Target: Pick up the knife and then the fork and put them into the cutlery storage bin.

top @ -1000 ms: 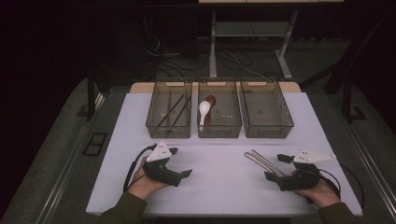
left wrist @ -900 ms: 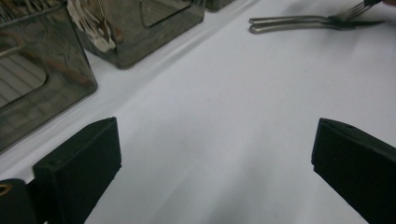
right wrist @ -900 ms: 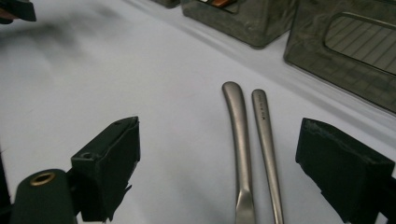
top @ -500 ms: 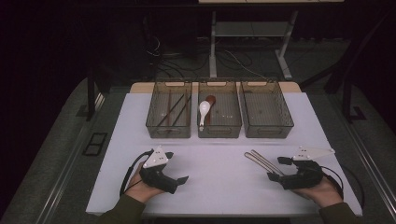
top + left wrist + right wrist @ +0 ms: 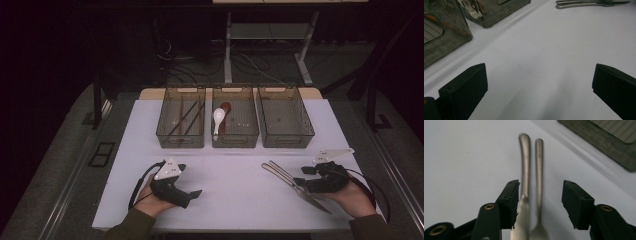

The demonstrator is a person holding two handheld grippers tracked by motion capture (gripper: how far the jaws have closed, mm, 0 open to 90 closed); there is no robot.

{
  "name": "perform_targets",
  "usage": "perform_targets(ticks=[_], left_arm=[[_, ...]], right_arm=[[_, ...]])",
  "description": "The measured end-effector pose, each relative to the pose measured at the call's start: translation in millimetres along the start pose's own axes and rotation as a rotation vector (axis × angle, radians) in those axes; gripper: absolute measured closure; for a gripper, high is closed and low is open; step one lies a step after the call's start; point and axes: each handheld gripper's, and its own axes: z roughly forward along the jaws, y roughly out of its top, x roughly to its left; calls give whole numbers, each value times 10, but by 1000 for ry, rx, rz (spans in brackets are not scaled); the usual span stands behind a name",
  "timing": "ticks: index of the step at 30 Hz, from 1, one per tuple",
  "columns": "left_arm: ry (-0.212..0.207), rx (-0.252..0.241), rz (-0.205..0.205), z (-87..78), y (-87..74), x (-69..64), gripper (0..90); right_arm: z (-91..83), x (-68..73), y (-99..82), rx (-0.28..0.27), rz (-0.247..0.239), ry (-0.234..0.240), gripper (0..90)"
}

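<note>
**Right gripper straddling knife and fork, jaws narrowing**

- Knife (image 5: 522, 195) and fork (image 5: 539, 195) lie side by side on the white worktop (image 5: 230, 175), near the person's right edge, just touching or nearly so.
- Long axis: in the high view the pair runs diagonally, handle ends pointing up-left toward the three bins, blade and tines toward the right hand. In the right gripper view the handles run straight away from the camera, in line with the jaws.
- Right gripper (image 5: 540, 202): both pieces sit between its jaws. Jaws have just been closing, part-way in now. Left jaw is at the knife's edge, contact uncertain; right jaw stands clear of the fork. No pinch yet, by my reading.
- Left gripper (image 5: 539, 85): jaws spread wide, nothing between them, resting low over bare worktop. The cutlery is well apart from it, far across the surface.
- Bins: left bin (image 5: 181, 120) holds dark sticks, middle bin (image 5: 235, 120) a white spoon (image 5: 218, 119) and a brown one, right bin (image 5: 285, 120) looks empty.
- Judgement: right hand is plainly the nearer; the squeeze comes across the short axis, so both pieces may get caught together.
</note>
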Motion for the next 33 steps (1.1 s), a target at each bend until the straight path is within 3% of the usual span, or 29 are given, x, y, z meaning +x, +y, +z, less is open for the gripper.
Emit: perform_targets(ticks=[8, 11, 13, 33], left_arm=[[0, 4, 1, 9, -4, -2, 0], [-1, 7, 1, 13, -7, -2, 0], [-1, 11, 2, 11, -8, -1, 0], [-15, 15, 3, 25, -14, -9, 0]], right_arm=[[97, -32, 132, 152, -39, -41, 586], [137, -38, 186, 199, -50, -37, 617], [165, -50, 221, 227, -45, -8, 624], [362, -28, 299, 400, -61, 14, 746]])
